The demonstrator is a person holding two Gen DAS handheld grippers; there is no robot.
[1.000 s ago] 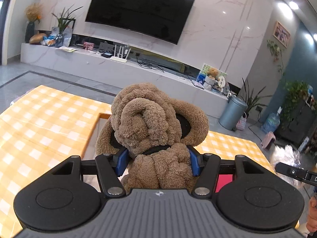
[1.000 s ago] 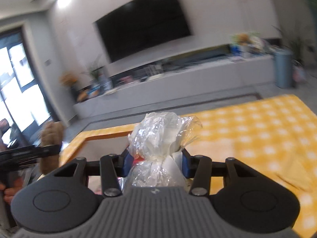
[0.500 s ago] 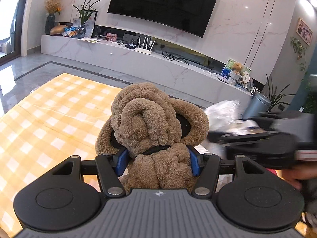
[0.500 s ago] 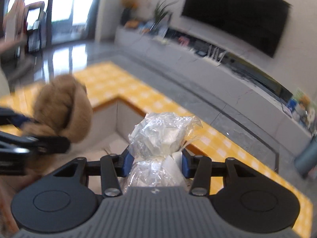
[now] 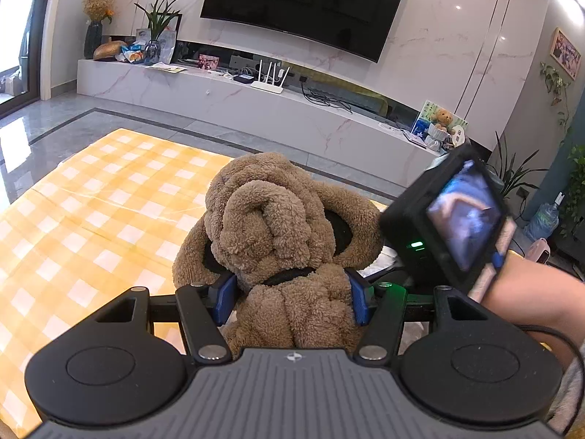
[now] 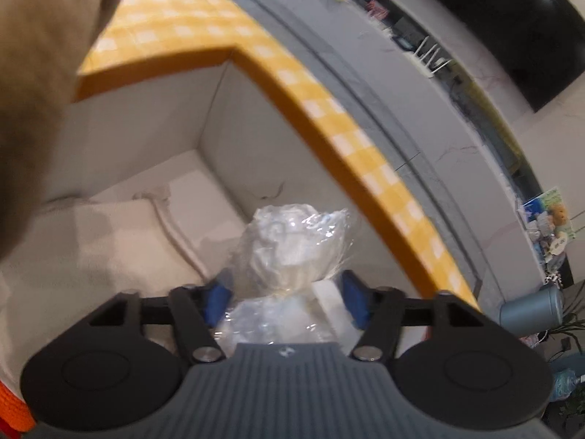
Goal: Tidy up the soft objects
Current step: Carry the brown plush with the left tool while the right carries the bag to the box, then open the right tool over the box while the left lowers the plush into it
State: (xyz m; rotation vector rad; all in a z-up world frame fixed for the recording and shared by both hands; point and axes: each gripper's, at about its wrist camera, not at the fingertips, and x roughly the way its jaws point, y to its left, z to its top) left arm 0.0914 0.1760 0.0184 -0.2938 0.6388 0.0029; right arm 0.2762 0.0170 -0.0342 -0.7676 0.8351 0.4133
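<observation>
- Left wrist view: level, forward over the yellow checked table toward the TV wall, close behind the left gripper.
- Right wrist view: tilted down, close above the white box.
- Shared: table, TV wall.

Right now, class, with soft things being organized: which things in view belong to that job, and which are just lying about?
Job:
plush toy, in left tool
plastic bag, in right tool
white bin

Lying about:
TV
router
trash can
vase
</observation>
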